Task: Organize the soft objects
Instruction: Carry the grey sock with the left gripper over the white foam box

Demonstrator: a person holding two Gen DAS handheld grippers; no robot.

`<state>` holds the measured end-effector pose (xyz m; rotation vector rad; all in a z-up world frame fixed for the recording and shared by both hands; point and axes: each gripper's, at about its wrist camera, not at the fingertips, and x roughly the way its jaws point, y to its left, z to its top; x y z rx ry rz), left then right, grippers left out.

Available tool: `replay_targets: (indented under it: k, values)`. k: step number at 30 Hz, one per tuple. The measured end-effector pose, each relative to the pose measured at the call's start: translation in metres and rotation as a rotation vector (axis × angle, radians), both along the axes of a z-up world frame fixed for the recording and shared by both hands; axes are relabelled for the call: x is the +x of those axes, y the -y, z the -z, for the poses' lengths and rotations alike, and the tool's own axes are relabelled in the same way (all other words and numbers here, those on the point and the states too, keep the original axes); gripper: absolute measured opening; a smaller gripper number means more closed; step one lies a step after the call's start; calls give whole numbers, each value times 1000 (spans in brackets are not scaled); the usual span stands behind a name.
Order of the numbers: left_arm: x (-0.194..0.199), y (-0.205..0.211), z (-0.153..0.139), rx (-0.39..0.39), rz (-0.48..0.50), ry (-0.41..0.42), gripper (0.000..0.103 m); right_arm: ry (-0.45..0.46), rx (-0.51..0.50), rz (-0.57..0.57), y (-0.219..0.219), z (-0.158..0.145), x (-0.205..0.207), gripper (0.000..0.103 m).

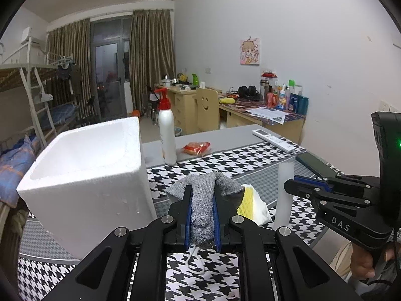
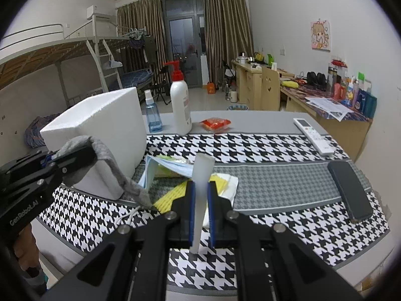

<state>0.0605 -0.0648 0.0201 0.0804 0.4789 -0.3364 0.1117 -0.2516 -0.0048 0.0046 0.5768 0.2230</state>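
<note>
Left gripper (image 1: 202, 222): closed on the grey sock (image 1: 201, 210); the blue pads pinch it along its length, toe end bunched behind the fingertips, cuff flopping forward over them.
Right gripper (image 2: 199, 213): closed on a thin white strip (image 2: 201, 190), which stands upright between the pads and passes out below them.
Sock, position: clear of the tabletop (image 1: 250, 160) save, in the right wrist view, its hanging end, which reaches down near the yellow sponge (image 2: 170, 195); contact cannot be told.
Sock, handling: judged light, limp, knit surface not slippery, not fragile. It will drape and swing; a mid-body pinch as now holds it well.
Strip, handling: keeps its shape unsupported, so judged stiffer than cloth, light, smooth; what it is made of cannot be told.
White foam box (image 1: 85, 175): open-topped, just left of and ahead of the left gripper; likely the bin for the soft things. Judged light, easily nudged or dented.
Remaining soft items: sponge and white cloth (image 1: 260, 208) lie just ahead and right of the left gripper, below the right one. Take each by a free edge.
White cord loop (image 1: 196, 263): on the tabletop under the left gripper; a snag risk.
</note>
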Motion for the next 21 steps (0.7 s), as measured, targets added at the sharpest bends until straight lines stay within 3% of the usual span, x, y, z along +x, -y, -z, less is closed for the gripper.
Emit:
replay_targets:
  k: [21]
  values:
    - [9, -10, -37, -6, -12, 48, 14, 66, 7, -1, -8, -39, 5, 12]
